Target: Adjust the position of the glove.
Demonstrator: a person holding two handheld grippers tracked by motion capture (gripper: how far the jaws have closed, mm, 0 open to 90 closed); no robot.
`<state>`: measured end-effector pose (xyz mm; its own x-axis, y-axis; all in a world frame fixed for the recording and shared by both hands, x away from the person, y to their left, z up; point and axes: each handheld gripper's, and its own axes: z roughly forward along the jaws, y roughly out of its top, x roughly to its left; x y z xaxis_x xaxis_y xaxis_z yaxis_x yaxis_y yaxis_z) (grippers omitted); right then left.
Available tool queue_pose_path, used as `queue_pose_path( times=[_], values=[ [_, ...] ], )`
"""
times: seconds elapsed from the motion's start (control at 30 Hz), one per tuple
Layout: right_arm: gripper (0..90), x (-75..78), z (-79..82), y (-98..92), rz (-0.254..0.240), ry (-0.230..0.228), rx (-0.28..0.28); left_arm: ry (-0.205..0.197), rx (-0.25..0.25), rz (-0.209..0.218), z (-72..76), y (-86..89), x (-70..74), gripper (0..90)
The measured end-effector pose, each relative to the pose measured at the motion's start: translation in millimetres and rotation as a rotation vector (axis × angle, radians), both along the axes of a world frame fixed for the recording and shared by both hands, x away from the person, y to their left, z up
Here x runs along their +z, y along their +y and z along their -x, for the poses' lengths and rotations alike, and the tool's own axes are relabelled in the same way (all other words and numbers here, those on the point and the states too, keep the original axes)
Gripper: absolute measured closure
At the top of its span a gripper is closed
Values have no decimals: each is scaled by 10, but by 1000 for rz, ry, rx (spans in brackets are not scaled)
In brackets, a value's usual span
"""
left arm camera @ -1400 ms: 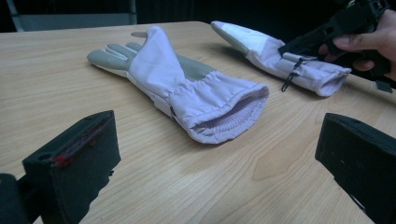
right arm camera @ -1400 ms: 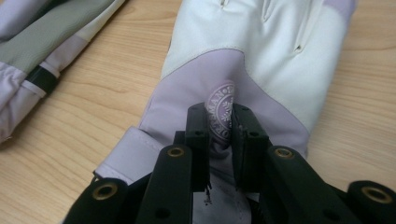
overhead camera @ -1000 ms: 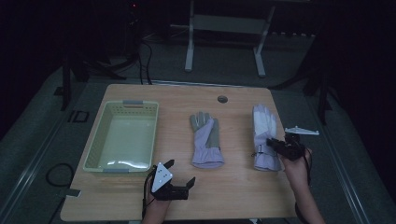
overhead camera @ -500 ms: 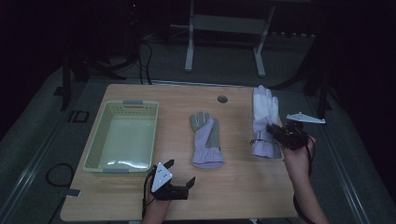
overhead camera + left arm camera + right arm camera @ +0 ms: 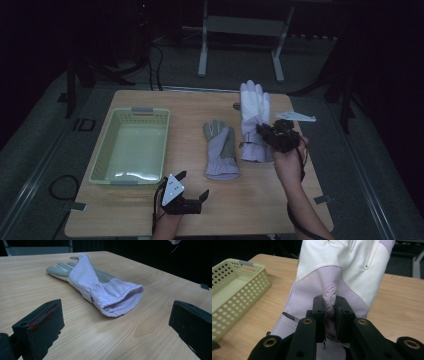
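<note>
Two white and lilac gloves are on show. One glove [image 5: 220, 148] [image 5: 100, 287] lies flat in the middle of the wooden table [image 5: 260, 200], cuff toward me. My right gripper [image 5: 262, 131] [image 5: 329, 306] is shut on the other glove [image 5: 254, 110] [image 5: 339, 272], pinching its back near a round printed emblem. That glove hangs raised above the table's right side, fingers pointing away. My left gripper [image 5: 192, 186] [image 5: 115, 322] rests near the front edge, open, with bare wood between its jaws. The flat glove's cuff lies a little beyond them.
A pale green perforated basket [image 5: 102, 162] [image 5: 227, 297] stands empty on the table's left half. A small dark round spot [image 5: 236, 106] marks the far edge. Table edges drop to a dark floor with metal frame legs [image 5: 202, 45] behind.
My right gripper has lifted the right-hand glove off the table and carried it up and away from me. The left gripper and the middle glove have stayed put.
</note>
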<state>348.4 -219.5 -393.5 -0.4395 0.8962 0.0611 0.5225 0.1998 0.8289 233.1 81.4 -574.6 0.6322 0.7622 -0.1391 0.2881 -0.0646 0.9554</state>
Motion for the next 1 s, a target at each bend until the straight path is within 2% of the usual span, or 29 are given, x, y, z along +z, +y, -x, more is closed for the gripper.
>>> queue_pose_path(
  times=[0.1,0.27,0.3,0.33,0.5,0.63,0.83,1.0],
  values=[
    [801,-49,-8,213,22,5,8,2,-1,5,-3,6,-1,0],
    [800,-117,23,500,11,26,29,13,-10,9,-16,6,-1,0],
    [800,-117,23,500,11,26,29,13,-10,9,-16,6,-1,0],
    [800,-186,41,630,-8,36,39,7,-10,4,-12,5,0,0],
    [800,-331,35,758,-2,70,25,7,-5,4,-9,1,0,0],
    [799,-483,-20,817,14,119,23,8,-12,5,-11,4,0,0],
    [799,-626,-89,876,30,146,8,10,-12,6,-13,8,0,0],
    [795,-803,-193,924,76,176,-24,11,-10,6,-13,11,0,0]
  ],
)
